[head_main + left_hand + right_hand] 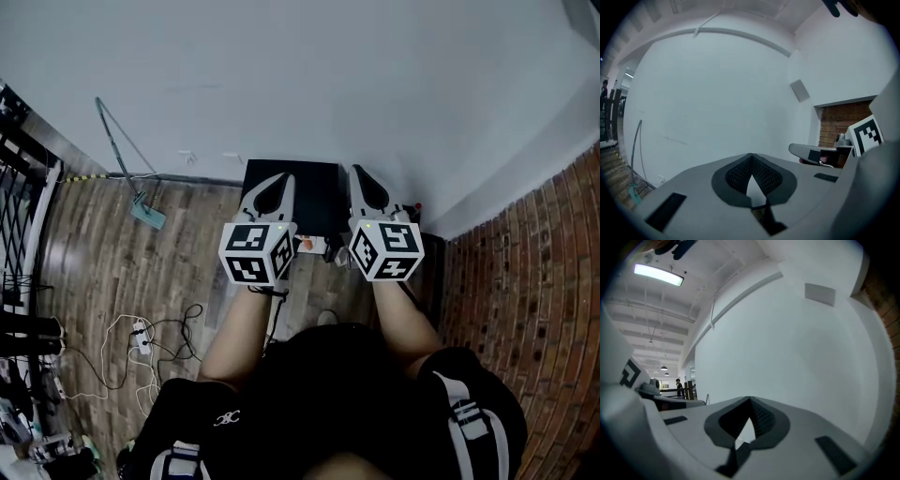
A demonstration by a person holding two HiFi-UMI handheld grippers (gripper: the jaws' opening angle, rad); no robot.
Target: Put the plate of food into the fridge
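Note:
In the head view I hold both grippers side by side at chest height, pointing at the white wall [281, 75]. My left gripper [272, 184] is shut with nothing in it, and so is my right gripper [366, 178]. Beneath their tips stands a black box-shaped cabinet [314, 192] against the wall, seen from above. A small orange and white thing [306, 245] shows between the two marker cubes, too small to identify. The left gripper view shows my left gripper [751, 157] closed against bare wall. The right gripper view shows my right gripper [749, 401] closed the same way. No plate is clearly visible.
A brick wall [544, 281] rises on the right. On the wooden floor to the left lie cables with a power strip [141, 333], and a long-handled cleaning tool [127, 169] leans by the wall. A black railing [19, 187] runs along the far left.

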